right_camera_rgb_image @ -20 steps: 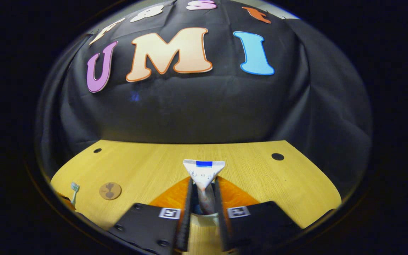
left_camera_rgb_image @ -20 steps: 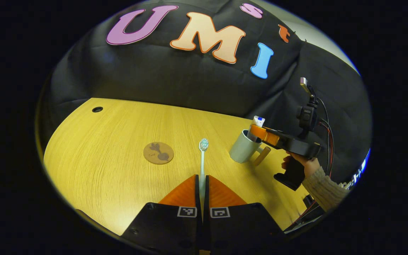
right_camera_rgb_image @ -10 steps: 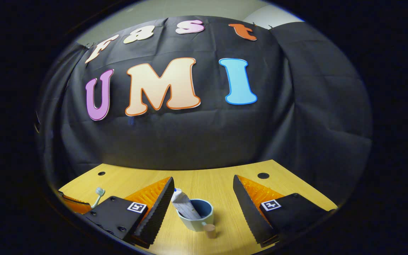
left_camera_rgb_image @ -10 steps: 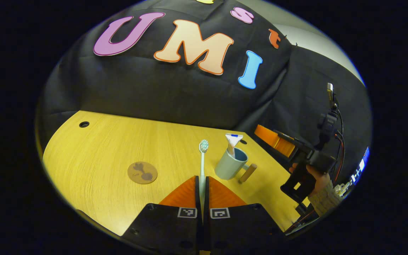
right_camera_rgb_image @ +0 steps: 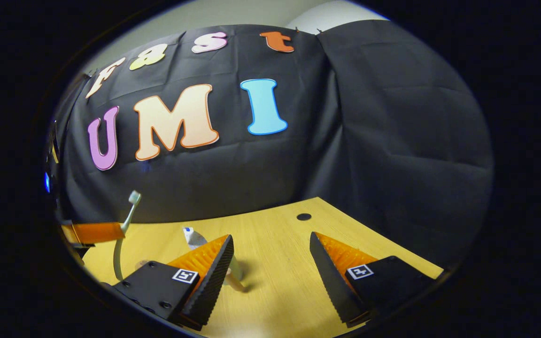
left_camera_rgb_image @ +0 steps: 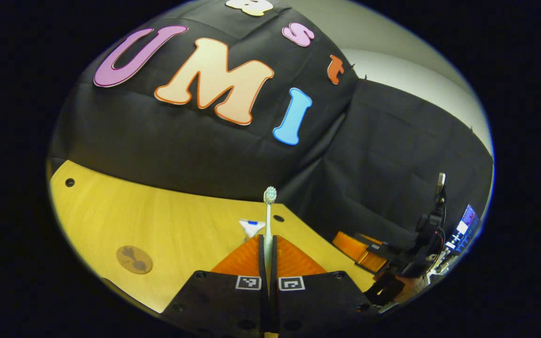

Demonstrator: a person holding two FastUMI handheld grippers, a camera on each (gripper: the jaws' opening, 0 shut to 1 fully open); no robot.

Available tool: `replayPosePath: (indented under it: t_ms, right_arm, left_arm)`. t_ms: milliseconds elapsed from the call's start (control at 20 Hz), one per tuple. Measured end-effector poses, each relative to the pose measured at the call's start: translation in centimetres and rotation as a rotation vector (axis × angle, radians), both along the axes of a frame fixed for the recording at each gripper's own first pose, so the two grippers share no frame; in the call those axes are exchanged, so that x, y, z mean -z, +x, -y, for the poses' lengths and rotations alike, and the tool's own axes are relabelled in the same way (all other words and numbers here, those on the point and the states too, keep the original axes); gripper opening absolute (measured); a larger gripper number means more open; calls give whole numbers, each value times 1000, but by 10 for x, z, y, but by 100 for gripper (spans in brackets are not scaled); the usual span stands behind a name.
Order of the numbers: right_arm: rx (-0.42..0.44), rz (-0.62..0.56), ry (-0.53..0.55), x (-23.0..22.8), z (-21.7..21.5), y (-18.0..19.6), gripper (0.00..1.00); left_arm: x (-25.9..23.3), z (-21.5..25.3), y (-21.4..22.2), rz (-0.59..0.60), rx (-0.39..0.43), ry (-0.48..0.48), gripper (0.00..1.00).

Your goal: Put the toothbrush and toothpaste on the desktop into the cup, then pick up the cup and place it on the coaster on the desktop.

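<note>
Our left tongs (left_camera_rgb_image: 267, 244) clench the upright toothbrush (left_camera_rgb_image: 268, 216), the toothpaste (left_camera_rgb_image: 251, 228) poking up just beyond; right tongs (right_camera_rgb_image: 270, 263) gape, released

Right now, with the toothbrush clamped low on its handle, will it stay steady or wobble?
The toothbrush stands long above the left claw, so its head may sway. The thin handle probably flexes slightly. It looks light.

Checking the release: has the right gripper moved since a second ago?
Yes. The right gripper has opened, let go of the toothpaste and backed away from the desk hole, toward the near desk edge.
</note>
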State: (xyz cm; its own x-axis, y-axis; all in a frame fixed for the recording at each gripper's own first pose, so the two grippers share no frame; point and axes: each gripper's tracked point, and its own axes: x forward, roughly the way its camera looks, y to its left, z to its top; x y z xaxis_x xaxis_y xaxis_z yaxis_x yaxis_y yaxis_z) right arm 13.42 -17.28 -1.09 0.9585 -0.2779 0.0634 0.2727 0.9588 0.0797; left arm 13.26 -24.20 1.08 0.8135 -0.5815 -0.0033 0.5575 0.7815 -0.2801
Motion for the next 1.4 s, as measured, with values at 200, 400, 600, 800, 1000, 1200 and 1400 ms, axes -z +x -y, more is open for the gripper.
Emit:
replayPosePath:
  t_ms: [200,400,600,800,1000,1200,1400]
  right_arm:
    - [46,-34,50,22,24,-27,96]
    - [73,-62,47,36,33,-49,99]
    - [38,-67,80,44,24,-56,99]
    - [14,-87,110,60,21,-54,100]
    - [11,-98,138,68,29,-54,100]
    - [20,-93,162,73,40,-57,99]
    - [32,-105,175,82,48,-60,99]
  left_arm:
    - [-28,39,17,100,61,-31,0]
    - [-42,71,46,183,84,-74,0]
    - [-31,90,79,231,87,-74,0]
    - [2,98,110,235,57,-23,0]
    - [28,97,126,240,18,47,0]
    - [35,99,131,273,4,83,0]
    - [37,106,127,313,10,126,0]
